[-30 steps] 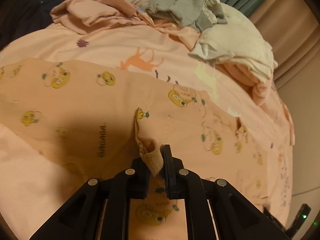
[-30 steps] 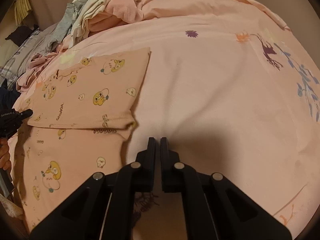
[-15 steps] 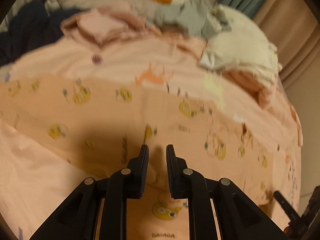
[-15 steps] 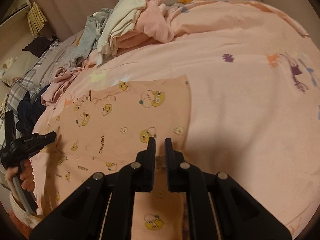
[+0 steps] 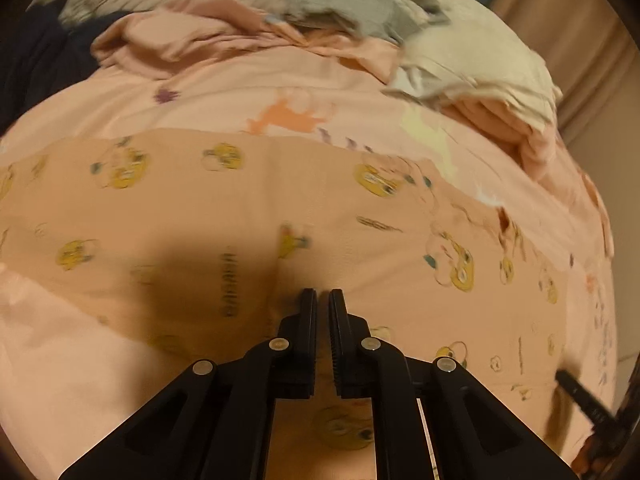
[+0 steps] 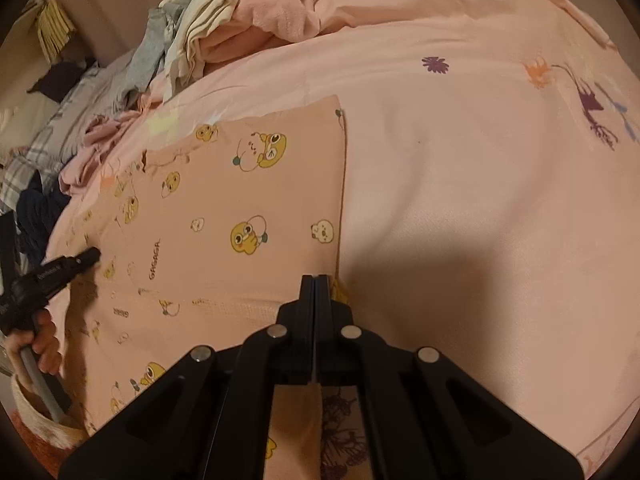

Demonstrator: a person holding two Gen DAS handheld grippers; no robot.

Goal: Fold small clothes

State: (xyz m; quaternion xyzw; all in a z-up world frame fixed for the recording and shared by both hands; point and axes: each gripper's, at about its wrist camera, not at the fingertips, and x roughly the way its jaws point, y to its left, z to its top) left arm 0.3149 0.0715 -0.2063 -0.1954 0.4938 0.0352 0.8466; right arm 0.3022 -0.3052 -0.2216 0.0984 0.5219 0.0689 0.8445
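The peach duck-print garment (image 6: 240, 216) lies spread flat on the pink bed sheet (image 6: 460, 184), below the heap of clothes (image 6: 240, 20). The right gripper (image 6: 315, 280) is clamped tight at the garment's lower right corner, though I can't tell if cloth is actually pinched. The left gripper (image 5: 323, 295) sits over the garment's middle, fingers slightly apart, holding nothing.

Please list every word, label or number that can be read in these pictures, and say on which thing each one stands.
"GAGAGA": printed on the duck-print garment, beside a yellow duck, in the right wrist view.
White lettering on the left gripper: too small to read.
Dark print on the garment in the left wrist view: blurred, unreadable.
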